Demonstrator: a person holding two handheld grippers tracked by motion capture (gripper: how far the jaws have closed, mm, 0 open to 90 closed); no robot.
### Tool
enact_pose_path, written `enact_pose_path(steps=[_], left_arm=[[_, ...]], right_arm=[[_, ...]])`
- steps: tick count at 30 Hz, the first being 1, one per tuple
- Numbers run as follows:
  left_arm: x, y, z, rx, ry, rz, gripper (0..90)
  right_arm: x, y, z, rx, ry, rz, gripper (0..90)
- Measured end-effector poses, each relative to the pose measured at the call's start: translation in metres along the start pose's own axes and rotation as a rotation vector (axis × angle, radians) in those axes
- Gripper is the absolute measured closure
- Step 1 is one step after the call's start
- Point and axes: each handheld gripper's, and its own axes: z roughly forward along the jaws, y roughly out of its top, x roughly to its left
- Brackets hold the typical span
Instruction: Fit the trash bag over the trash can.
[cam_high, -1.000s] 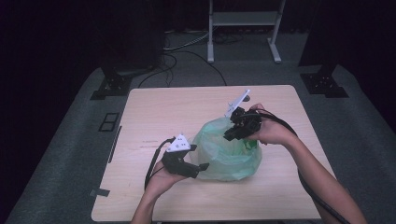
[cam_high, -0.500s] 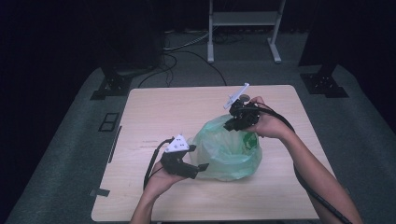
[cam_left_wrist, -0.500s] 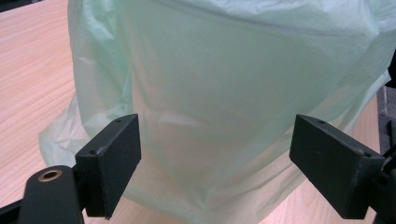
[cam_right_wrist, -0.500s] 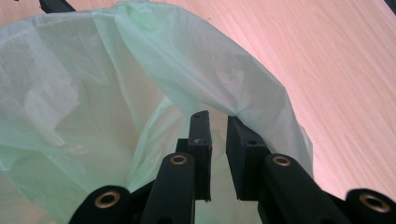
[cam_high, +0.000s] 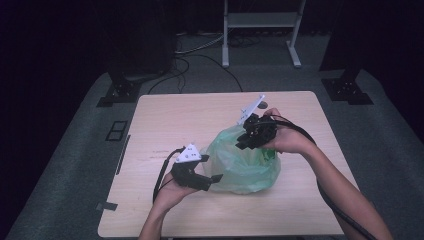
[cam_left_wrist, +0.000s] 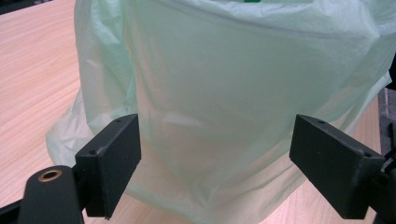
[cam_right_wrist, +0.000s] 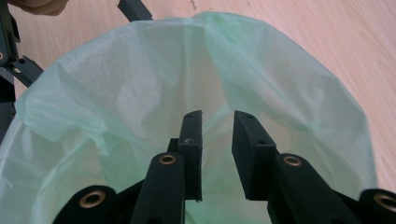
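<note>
The bag sits on the table, its wall just ahead of the left claw, which gapes wide, empty. The right claw, nearly closed over the mouth, grips nothing visible. The thin film could slip or tear.

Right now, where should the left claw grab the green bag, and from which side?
Take the green bag by its thin upper rim, coming from above. The body bulges wider than the open left claw facing it, while the rim stands up as a loose single film. The right claw already hangs in the mouth.
</note>
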Motion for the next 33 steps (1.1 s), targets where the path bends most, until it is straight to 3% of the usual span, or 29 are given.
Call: enact_pose_path(steps=[6,16,22,26,30,33], left_arm=[[0.0,0.001,-0.003,-0.01,-0.001,0.0,15.5],[-0.002,-0.001,-0.004,-0.002,-0.003,-0.003,15.5],[-0.002,-0.001,0.0,0.006,0.003,-0.003,15.5],[-0.003,-0.001,0.001,0.015,-0.001,0.003,15.5],[-0.003,-0.001,0.001,0.01,-0.001,-0.001,15.5],[-0.003,-0.001,0.002,0.01,-0.003,-0.002,15.5]], right_arm=[[0.0,0.013,0.014,0.02,0.004,-0.014,74.7],[-0.024,0.023,0.031,0.048,-0.035,0.025,74.4],[-0.015,0.014,0.012,0.013,-0.006,0.004,71.7],[-0.015,0.0,-0.005,-0.001,-0.04,0.005,71.4],[-0.02,-0.012,-0.024,-0.059,-0.08,0.027,70.4],[-0.026,-0.018,-0.031,-0.07,-0.115,0.042,68.9]])
